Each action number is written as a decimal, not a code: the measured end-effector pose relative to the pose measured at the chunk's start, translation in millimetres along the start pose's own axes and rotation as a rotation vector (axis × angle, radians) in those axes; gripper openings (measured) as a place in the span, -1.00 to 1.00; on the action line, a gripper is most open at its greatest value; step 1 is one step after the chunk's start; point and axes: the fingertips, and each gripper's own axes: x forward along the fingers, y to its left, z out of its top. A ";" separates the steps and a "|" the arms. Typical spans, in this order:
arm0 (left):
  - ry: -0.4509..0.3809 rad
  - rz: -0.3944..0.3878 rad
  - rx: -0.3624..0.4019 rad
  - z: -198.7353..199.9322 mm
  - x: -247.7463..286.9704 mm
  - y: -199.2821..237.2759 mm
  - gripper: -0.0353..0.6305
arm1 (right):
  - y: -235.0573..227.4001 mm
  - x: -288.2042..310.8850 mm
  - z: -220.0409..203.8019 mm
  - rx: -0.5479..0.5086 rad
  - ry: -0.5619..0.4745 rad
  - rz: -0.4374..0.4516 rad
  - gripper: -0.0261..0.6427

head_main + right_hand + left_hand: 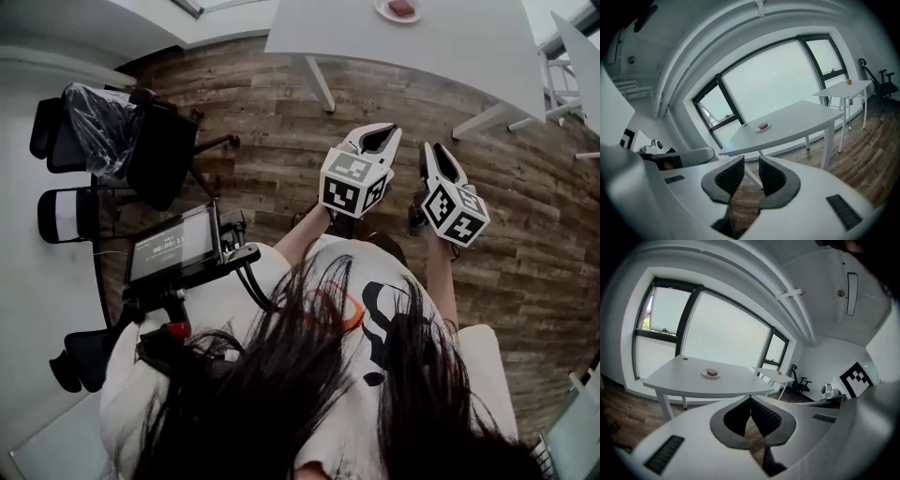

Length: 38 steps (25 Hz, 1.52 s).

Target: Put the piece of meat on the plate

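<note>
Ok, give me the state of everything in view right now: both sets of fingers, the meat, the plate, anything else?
left gripper: fingers shut, nothing between them
right gripper: fingers shut, nothing between them
piece of meat: lying on the plate
plate: flat on the white table, far from both grippers
screen: lit

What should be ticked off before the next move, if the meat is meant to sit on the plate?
1. Piece of meat on the plate: ok, it lies there.
2. Plate on the white table: ok.
3. Left tool empty: ok, jaws together on nothing.
4. Right tool empty: ok, nothing between its jaws.
5. Table within the tools' reach: not ok, it stands well off across the wooden floor.
</note>
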 end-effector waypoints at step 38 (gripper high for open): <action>0.032 0.123 0.017 -132.6 -233.9 -101.8 -0.88 | 89.1 -193.8 -143.5 0.061 -0.008 0.116 -0.61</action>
